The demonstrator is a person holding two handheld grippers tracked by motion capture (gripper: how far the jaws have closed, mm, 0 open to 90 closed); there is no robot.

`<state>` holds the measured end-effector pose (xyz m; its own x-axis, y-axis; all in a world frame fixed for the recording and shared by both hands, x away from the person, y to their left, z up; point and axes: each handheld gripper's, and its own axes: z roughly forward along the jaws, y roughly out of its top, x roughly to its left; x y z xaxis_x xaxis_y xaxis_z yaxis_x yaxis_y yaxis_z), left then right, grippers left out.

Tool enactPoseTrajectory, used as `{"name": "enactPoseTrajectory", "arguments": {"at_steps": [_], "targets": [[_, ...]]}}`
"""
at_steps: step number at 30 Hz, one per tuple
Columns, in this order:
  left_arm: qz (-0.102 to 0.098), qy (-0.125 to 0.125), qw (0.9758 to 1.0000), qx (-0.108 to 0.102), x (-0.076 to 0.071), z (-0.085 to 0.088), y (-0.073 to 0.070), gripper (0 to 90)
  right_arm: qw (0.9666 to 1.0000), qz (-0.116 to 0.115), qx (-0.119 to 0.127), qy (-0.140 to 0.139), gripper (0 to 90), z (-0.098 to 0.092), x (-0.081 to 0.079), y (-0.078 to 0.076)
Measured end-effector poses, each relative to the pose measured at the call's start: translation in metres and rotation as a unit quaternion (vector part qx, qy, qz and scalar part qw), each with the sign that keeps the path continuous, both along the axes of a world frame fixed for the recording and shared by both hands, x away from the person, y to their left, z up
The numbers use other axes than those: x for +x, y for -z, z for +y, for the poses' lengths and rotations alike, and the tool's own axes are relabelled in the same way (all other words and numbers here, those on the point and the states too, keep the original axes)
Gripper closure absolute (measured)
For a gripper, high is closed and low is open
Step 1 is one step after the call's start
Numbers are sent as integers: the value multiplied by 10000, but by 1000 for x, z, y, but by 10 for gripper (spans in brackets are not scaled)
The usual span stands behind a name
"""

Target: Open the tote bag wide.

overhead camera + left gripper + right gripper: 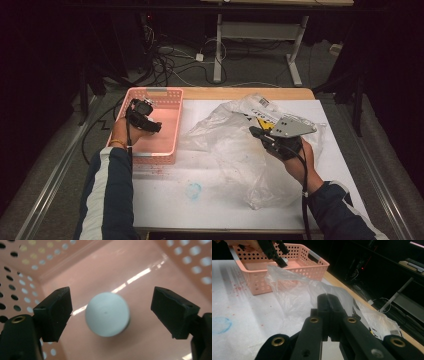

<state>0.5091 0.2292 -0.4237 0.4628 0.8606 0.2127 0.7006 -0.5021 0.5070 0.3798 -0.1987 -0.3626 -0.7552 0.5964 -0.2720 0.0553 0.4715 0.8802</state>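
Since the work goes from the bag into the basket, the lines follow the table from left to right.

Pink basket [176, 107]: it stands at the left part of the table, its perforated walls upright, so that what is dropped inside cannot roll away.

Left gripper [141, 116]: it hangs inside the basket and points down at the floor of it. The jaws stand wide apart and press on nothing.

White round object [107, 314]: it sits between the open jaws in the left gripper view, touching neither of them, over the pink floor. I cannot tell if it already rests there or is just falling; I judge it is being put down here.

Clear plastic bag [235, 145]: it lies crumpled on the white sheet, just right of the basket, with a printed label at its far end.

Right gripper [263, 135]: the jaws are closed together on the thin film of the bag, probably to keep the bag lifted and its mouth reachable.

Blue ring mark [194, 190]: only a stain on the sheet, near the front edge.
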Motion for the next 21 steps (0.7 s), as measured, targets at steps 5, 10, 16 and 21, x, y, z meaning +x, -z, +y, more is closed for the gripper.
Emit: {"name": "enactPoseTrajectory", "arguments": {"at_steps": [5,10,16,21], "targets": [[284,-178,9993,-190,6,13,10,289,10000,57,-59,-26,900,0,0,2],[427,82,9984,-373,6,13,9,472,9999,54,-119,-42,900,1,-1,3],[307,228,9979,-514,-1,11,0,477,10000,-1,-81,36,900,-2,-3,2],[-230,490,9955,-774,-22,5,-20,478,9999,-46,-86,55,900,-2,-5,1]]}}
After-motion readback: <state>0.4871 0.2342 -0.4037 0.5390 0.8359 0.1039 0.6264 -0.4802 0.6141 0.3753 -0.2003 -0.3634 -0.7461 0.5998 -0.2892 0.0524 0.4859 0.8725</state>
